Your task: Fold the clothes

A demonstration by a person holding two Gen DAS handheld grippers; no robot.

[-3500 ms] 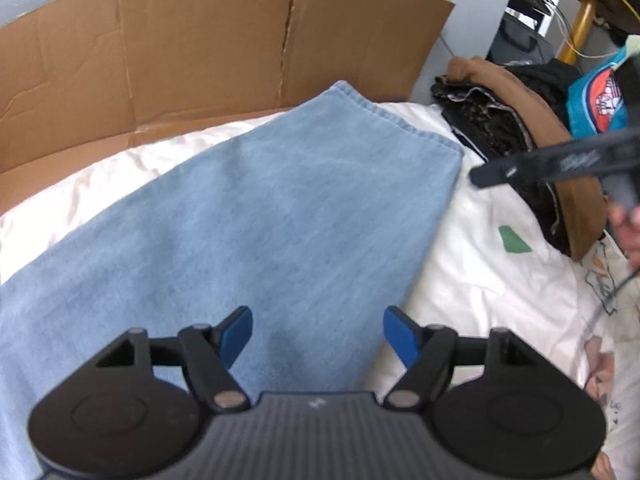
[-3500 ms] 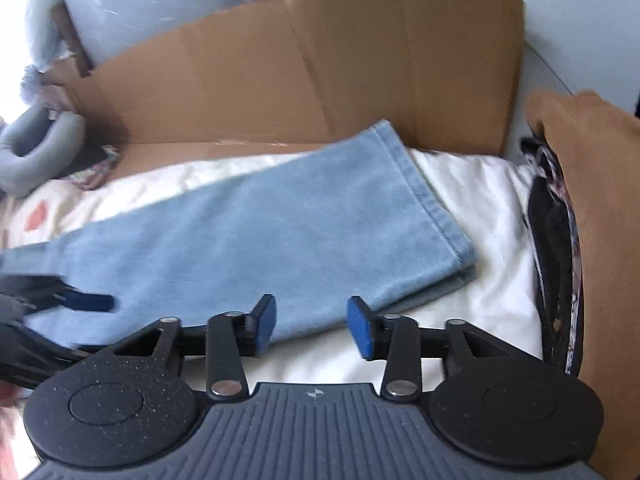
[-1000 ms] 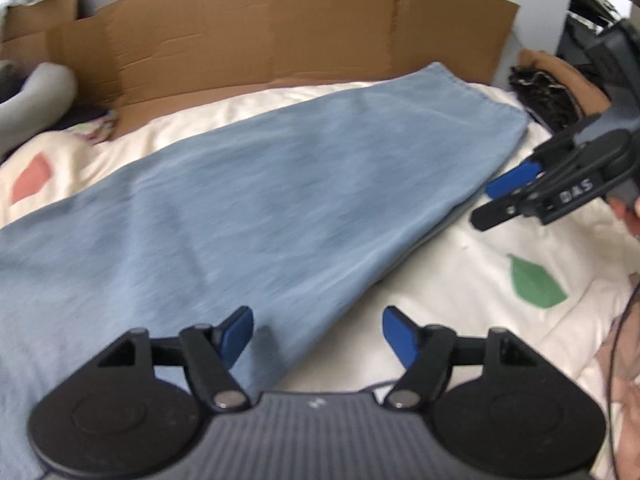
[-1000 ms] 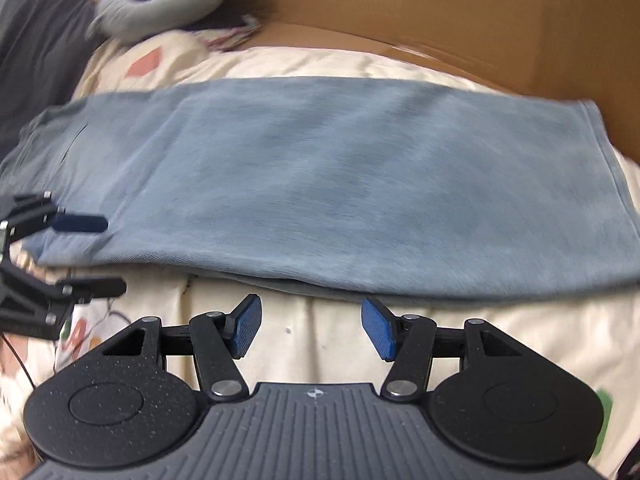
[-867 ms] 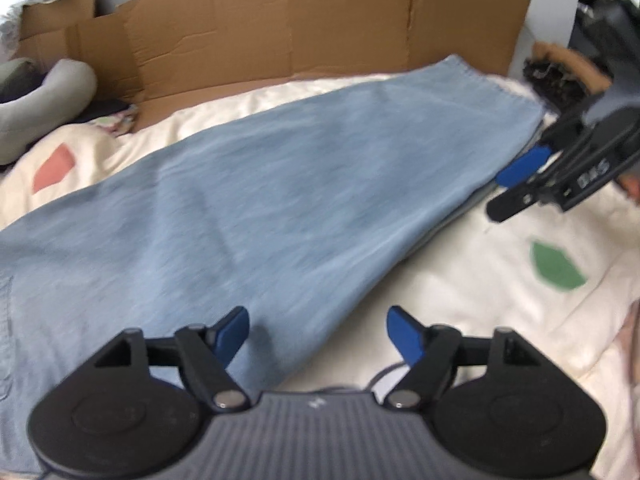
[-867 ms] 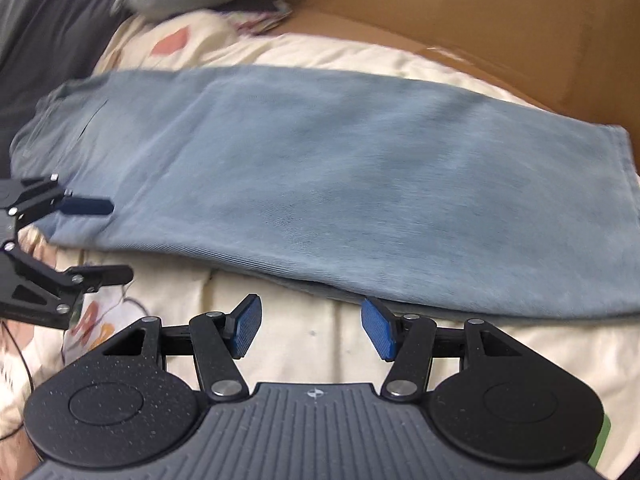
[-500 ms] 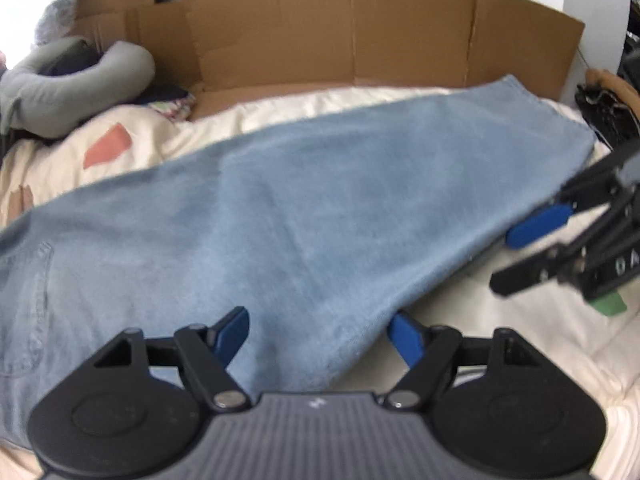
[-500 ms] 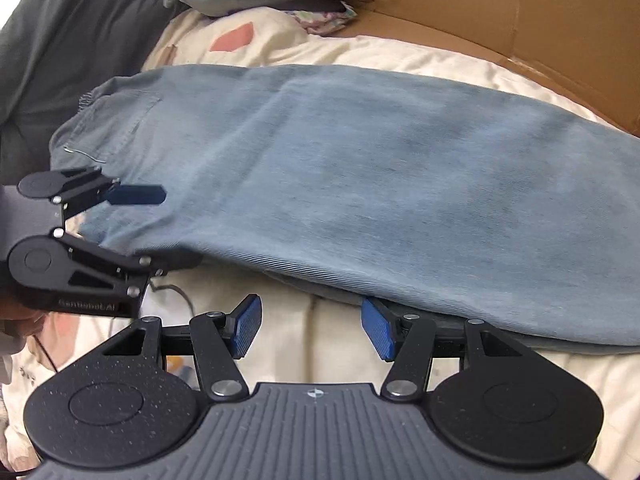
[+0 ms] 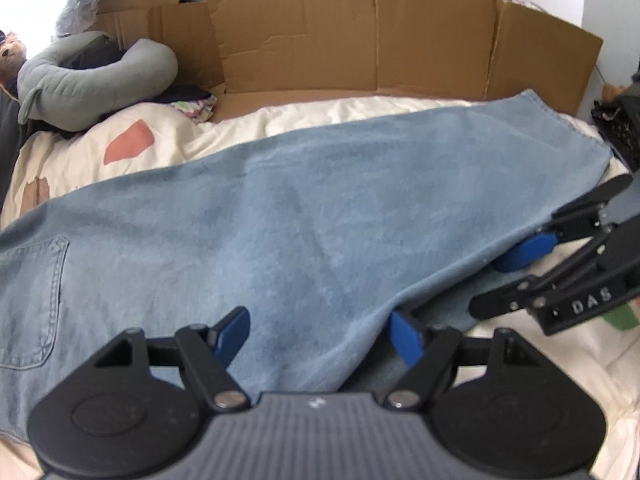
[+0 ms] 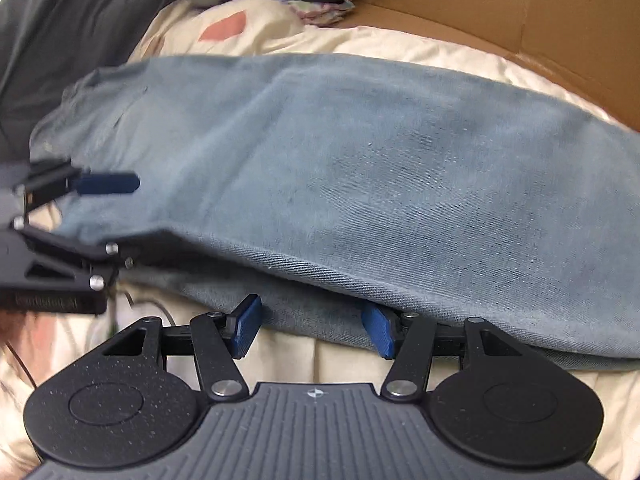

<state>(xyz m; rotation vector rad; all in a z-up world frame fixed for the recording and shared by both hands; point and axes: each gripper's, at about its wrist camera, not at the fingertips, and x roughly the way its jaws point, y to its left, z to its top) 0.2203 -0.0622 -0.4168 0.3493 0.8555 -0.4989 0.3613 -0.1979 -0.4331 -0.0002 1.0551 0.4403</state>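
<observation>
Where both grippers hovered, jeans (image 9: pixel 320 208) now drape them.

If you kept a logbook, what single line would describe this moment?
step: grasp jeans edge | jeans: flat on bed | left claw: open, straddling edge | right claw: open, at edge

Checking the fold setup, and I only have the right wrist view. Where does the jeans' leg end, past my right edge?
Observer: The jeans end in a hem lying flat on the bedding, close in front of the cardboard wall.
Operator: Anything beside that hem?
Observer: A dark clothes pile sits just beyond it.
Operator: Which side of the jeans faces up?
Observer: A stitched back pocket shows on top at the waist end.
</observation>
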